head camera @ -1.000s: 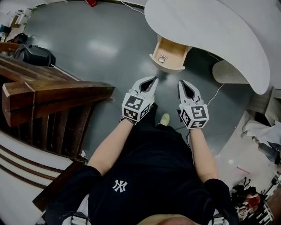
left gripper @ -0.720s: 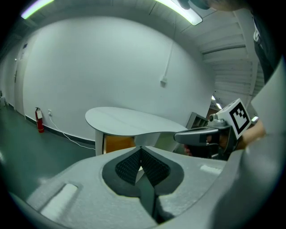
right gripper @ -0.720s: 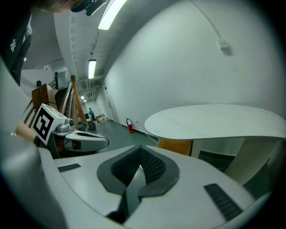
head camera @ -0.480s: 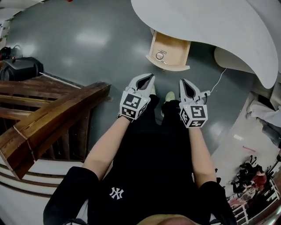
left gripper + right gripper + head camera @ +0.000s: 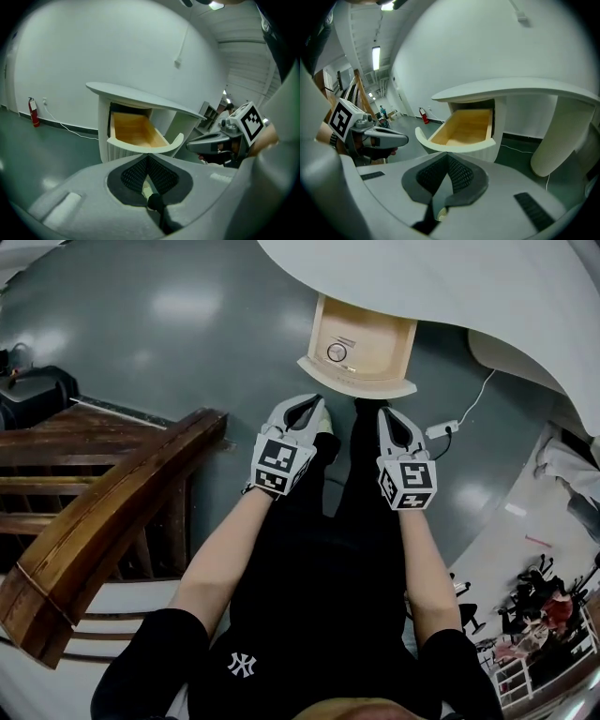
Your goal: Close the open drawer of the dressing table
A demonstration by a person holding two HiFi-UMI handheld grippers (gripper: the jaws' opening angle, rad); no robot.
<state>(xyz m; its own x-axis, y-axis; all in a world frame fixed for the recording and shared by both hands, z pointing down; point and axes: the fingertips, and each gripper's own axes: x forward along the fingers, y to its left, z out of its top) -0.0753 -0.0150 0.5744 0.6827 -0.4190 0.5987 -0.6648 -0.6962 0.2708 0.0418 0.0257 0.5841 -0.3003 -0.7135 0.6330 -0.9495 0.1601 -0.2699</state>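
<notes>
head view: left tongs [image 5: 318,402], right tongs [image 5: 382,412] closed near open drawer [image 5: 361,357].

The drawer [image 5: 361,351] stuck out open from under the dressing table [image 5: 450,287], a small round object [image 5: 337,352] lying in it. Just before its front sat the left gripper [image 5: 314,402] and right gripper [image 5: 384,412], side by side, apart. A wooden railing [image 5: 112,502] stood off left, and a power strip [image 5: 439,429] lay on the floor [image 5: 187,334] to the right.

The dressing table [image 5: 450,287], cropped at the top edge, covers the back of its drawer [image 5: 375,341].
</notes>
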